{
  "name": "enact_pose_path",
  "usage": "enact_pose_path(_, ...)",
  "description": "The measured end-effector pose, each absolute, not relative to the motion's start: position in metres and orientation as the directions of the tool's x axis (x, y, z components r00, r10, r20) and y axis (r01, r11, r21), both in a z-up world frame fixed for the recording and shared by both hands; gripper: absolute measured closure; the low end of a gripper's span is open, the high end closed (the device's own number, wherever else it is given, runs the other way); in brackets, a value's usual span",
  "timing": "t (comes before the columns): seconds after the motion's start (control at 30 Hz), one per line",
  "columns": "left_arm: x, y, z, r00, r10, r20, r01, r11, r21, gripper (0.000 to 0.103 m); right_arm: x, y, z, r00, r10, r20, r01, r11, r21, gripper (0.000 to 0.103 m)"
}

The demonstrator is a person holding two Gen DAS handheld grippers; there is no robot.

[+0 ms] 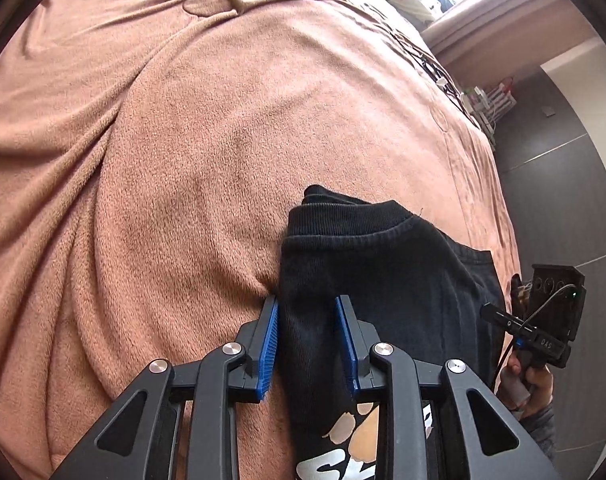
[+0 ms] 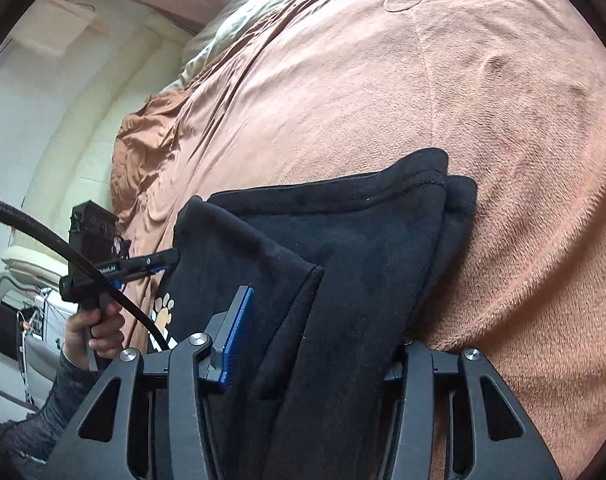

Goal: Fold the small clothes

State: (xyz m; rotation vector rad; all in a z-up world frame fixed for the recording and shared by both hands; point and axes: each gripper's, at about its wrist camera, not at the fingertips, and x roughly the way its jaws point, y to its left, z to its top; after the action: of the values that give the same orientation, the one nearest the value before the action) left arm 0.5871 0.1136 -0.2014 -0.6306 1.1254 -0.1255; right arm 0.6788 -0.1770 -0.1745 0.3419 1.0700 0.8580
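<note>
While both grippers pinch the black garment point(image 1: 383, 264), it looks soft and limp. Left gripper point(image 1: 307, 344) and right gripper point(image 2: 315, 344) jaws clamp bunched cloth; hemmed edges should give surer purchase.

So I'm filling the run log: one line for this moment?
surface: brown blanket | item: black garment, partly folded | left gripper: astride garment edge | right gripper: garment between fingers

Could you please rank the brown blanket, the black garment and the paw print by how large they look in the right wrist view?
1. brown blanket
2. black garment
3. paw print
</note>
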Motion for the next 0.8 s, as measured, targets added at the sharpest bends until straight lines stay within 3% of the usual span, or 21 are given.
enact_pose_path(0.07,0.591,0.113,-0.203,0.446,-0.397,-0.802,-0.218,0.821,-0.527,0.073,0.68,-0.172,-0.173,0.204,0.752,-0.627,-0.457,0.639,0.618,0.06)
enact_pose_path(0.17,0.6,0.109,-0.204,0.456,-0.389,-0.801,-0.224,0.821,-0.526,0.073,0.68,-0.167,-0.173,0.211,0.735,-0.645,-0.451,0.659,0.602,0.084)
enact_pose_path(0.23,0.604,0.106,-0.204,0.456,-0.384,-0.803,-0.216,0.827,-0.519,0.074,0.677,-0.164,-0.17,0.223,0.729,-0.648,-0.447,0.667,0.596,0.089)
enact_pose_path(0.4,0.606,0.112,-0.199,0.467,-0.407,-0.785,-0.215,0.809,-0.548,0.096,0.664,-0.162,-0.154,0.269,0.699,-0.662,-0.457,0.698,0.551,0.092)
enact_pose_path(0.8,0.57,0.103,-0.116,0.563,-0.442,-0.698,-0.094,0.806,-0.585,0.097,0.595,-0.157,-0.079,0.389,0.646,-0.656,-0.537,0.738,0.408,0.093)
